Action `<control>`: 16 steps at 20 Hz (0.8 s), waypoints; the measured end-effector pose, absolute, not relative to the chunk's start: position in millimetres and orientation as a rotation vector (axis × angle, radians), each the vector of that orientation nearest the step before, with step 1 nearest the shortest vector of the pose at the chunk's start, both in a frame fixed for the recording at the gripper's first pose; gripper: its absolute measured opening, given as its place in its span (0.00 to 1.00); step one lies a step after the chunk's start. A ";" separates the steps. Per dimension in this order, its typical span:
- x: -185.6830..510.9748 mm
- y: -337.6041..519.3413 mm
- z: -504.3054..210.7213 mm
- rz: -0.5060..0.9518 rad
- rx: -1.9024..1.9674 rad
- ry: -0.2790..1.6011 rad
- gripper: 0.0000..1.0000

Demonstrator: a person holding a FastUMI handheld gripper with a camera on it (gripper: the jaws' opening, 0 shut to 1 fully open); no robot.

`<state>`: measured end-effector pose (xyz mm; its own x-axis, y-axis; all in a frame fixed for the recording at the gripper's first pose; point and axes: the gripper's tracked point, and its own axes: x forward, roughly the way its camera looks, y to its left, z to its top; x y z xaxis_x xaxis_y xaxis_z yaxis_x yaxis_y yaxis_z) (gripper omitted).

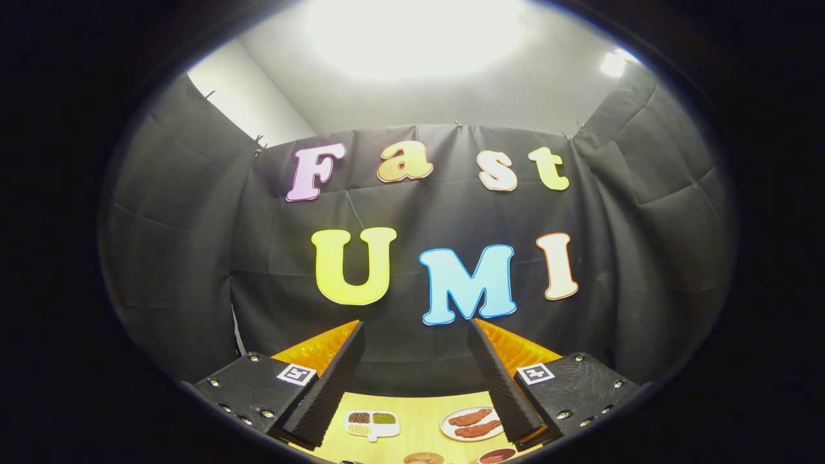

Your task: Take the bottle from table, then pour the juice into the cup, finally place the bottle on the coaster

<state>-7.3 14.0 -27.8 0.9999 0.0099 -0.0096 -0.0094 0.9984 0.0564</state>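
the hand-held gripper (412, 361) is wide open and holds nothing, high over the desk (419, 415). a juice bottle is likely slippery; grab its middle.

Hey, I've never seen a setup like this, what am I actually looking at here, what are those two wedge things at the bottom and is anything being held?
This is a picture from a fisheye camera mounted on a hand-held claw, a two-finger tool a person carries to do a household task. The camera looks forward along the claw's two fingers, which are the wedge shapes at the bottom. They stand apart, open, with nothing between them, so nothing is held. The claw is tilted up toward the booth's black cloth wall and the bright ceiling light. Below, between the fingers, a strip of wooden table shows, with a divided tray of beans or grains and a plate of reddish meat slices. More dishes peek in nearer the camera, too cut off to identify.
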 end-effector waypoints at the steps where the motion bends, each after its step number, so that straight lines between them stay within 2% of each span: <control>1: -9.6 15.8 -32.2 0.014 0.068 0.007 0.98; 9: -40.6 44.1 -77.3 0.029 0.095 -0.011 0.98; 16: -77.2 67.4 -145.1 0.008 0.079 0.006 0.98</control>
<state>-77.2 67.4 -145.1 1.0000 0.0082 -0.0057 -0.0077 0.9969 0.0788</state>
